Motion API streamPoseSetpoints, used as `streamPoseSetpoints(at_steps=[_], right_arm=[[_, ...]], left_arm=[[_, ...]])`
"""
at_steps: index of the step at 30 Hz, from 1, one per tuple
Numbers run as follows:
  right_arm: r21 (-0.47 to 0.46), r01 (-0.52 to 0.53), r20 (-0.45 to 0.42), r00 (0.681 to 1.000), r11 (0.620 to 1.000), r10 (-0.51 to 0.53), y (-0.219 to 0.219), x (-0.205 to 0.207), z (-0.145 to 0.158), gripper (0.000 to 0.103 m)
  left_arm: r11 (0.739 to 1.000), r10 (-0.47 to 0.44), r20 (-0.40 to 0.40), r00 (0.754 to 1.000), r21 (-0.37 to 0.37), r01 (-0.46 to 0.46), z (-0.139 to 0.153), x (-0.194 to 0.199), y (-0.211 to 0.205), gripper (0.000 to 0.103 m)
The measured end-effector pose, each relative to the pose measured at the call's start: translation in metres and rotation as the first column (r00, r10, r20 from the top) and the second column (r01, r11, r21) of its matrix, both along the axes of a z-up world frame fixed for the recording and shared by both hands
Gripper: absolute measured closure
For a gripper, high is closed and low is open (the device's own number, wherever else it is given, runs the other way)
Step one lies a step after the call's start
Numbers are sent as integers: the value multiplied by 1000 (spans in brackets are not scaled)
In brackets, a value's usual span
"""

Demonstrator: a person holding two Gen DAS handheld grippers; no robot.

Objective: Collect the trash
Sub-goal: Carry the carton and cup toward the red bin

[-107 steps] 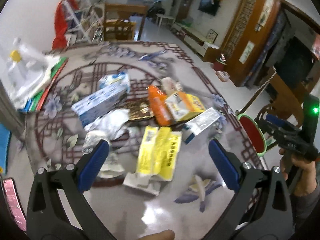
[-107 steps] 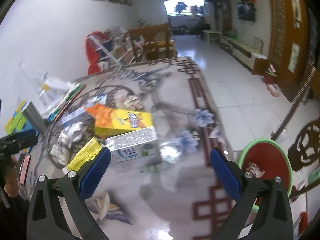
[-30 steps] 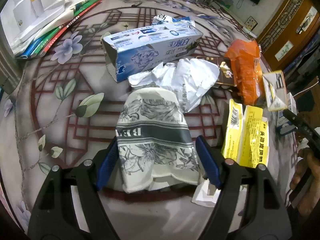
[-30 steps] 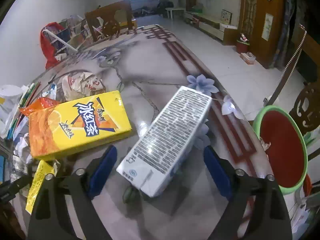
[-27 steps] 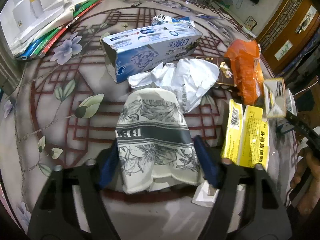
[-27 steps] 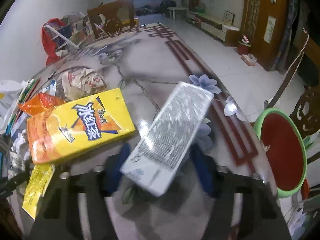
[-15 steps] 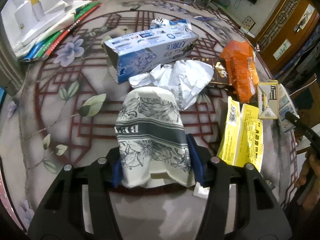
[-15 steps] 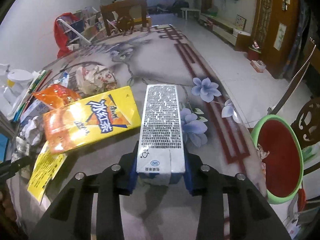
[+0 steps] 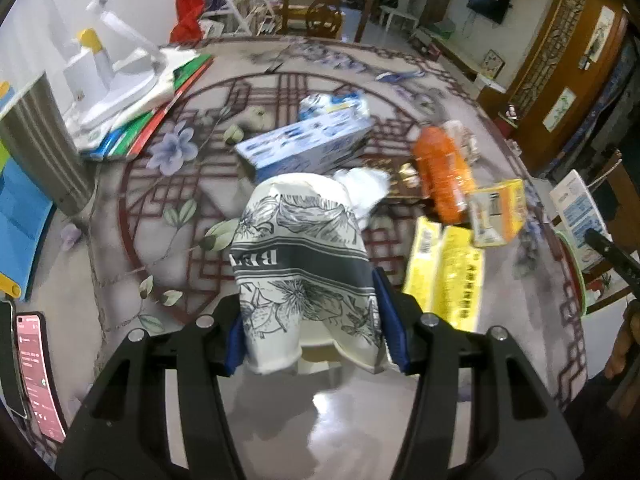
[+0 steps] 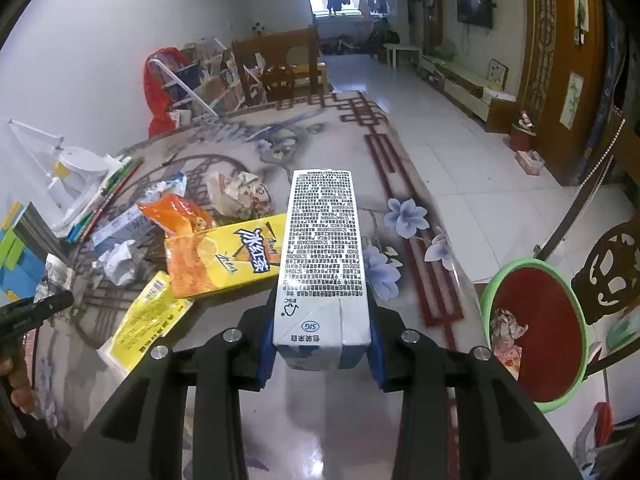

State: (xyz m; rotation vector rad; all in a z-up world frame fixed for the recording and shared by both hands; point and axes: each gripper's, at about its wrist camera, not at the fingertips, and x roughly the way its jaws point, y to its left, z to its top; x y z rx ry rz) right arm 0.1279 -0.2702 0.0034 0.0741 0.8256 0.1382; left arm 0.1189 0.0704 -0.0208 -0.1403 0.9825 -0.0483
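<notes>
My left gripper [image 9: 312,336] is shut on a crushed white paper cup with a black flower print [image 9: 300,256] and holds it above the table. My right gripper [image 10: 320,350] is shut on a white milk carton [image 10: 320,256], lifted off the table; the carton also shows at the right of the left wrist view [image 9: 578,216]. A green bin with a red liner [image 10: 536,320] stands on the floor off the table's right edge. Loose trash lies on the table: a yellow tea carton [image 10: 228,260], an orange bag [image 9: 440,172], a yellow wrapper [image 9: 444,272], a blue toothpaste box [image 9: 304,148].
Crumpled white paper [image 10: 118,260] and a crumpled printed wrapper [image 10: 240,192] lie among the trash. Books and a white lamp [image 9: 104,76] sit at the table's left. A phone [image 9: 34,368] lies at the near left edge. Chairs stand at the far end and right.
Both grippers closed on their items and lifted them: the left raised the paper cup, the right turned the milk carton in line with its fingers and raised it.
</notes>
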Motion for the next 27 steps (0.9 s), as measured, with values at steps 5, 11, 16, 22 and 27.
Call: streamPoseSetpoints(at_steps=[5,11,16,22,27], right_arm=[[14,5,21,1000,1000,-5,-10,-7,11,68],[29,29,43,999,999,-31,-37,-13,21,68],[35,76,55,995,996,-78,-75,-17,28,68],[44,153,68,985,987,-156,-130,-26,33,68],[43,223,69,972,974,-225,-179,-34,33,68]], left_arm=[[999,-50,32,998,-14,50,20,-3,-25,50],[989,-135,67,989,-48,138,42,5,-71,50],[973,-220,87,972,-58,225,54,16,-122,50],[944,-311,90,946,-83,319,58,32,-187,50],[906,-399,95,912,-111,408,61,43,-251,50]])
